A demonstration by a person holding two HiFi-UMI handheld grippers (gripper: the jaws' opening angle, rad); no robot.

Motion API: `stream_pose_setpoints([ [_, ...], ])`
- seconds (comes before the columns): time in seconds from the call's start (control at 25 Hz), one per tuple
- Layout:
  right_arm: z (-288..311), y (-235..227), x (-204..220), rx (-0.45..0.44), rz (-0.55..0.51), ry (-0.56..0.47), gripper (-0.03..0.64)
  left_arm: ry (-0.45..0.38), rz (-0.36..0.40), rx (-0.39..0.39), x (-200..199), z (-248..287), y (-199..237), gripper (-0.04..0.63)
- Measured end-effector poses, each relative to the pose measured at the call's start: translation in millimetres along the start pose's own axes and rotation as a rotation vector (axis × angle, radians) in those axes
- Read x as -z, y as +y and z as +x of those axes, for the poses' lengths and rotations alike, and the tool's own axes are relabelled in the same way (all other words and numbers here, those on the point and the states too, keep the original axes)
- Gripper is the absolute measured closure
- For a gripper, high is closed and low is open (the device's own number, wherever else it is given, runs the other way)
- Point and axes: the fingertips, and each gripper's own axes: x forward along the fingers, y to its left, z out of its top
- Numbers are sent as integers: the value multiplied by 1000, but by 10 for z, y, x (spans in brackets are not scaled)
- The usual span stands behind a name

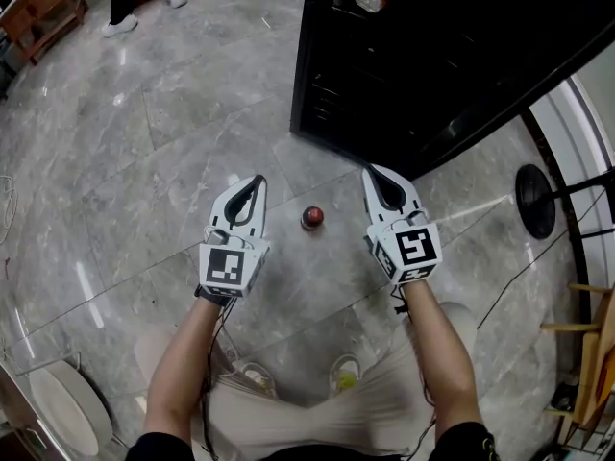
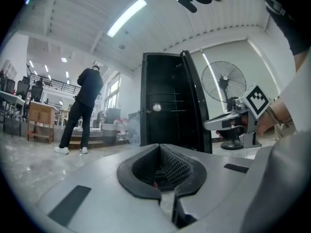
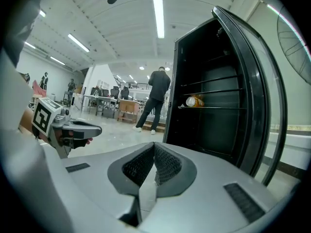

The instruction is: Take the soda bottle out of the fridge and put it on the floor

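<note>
**Bottle down on the floor – placing step looks finished**

The soda bottle (image 1: 311, 217) stands on the grey floor (image 1: 154, 152) in front of the open fridge (image 1: 432, 56). From the head view you only see its red cap, so I read it as upright. It sits between your two grippers and below them, touching neither.

Right gripper (image 1: 370, 173): jaws pressed together, nothing between the pads. Left gripper (image 1: 256, 182): tips also meeting, and nothing is gripped. Both point roughly level toward the fridge.

My read is that the release is done and the task is essentially complete. One yellowish item (image 3: 196, 101) sits on a fridge shelf, but I can't tell what it is and the task doesn't mention it.

For the next move, you only need to stay clear. The bottle is right under the gap between your hands, so don't drop either gripper straight down – a bump on the cap could tip it. The fridge door (image 3: 252, 81) stands open, and the task doesn't ask you to close it.
</note>
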Motion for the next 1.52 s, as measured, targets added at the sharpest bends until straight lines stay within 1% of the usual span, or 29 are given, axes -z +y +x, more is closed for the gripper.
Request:
stream_pose_setpoints([
  [0.12,4,2,46,3,10,10,620,23,17,22,54,19,-68,577],
  [0.4,54,114,58,-21,-3,19,620,77,17,51,224,32,-150,577],
  [0.64,58,166,121,-35,-22,37,620,76,13,60,209,49,-195,577],
  [1.12,68,211,118,-43,-22,37,620,74,21,63,204,38,-199,577],
  [1.52,108,266,151,-53,-31,46,620,72,12,62,218,33,-175,577],
])
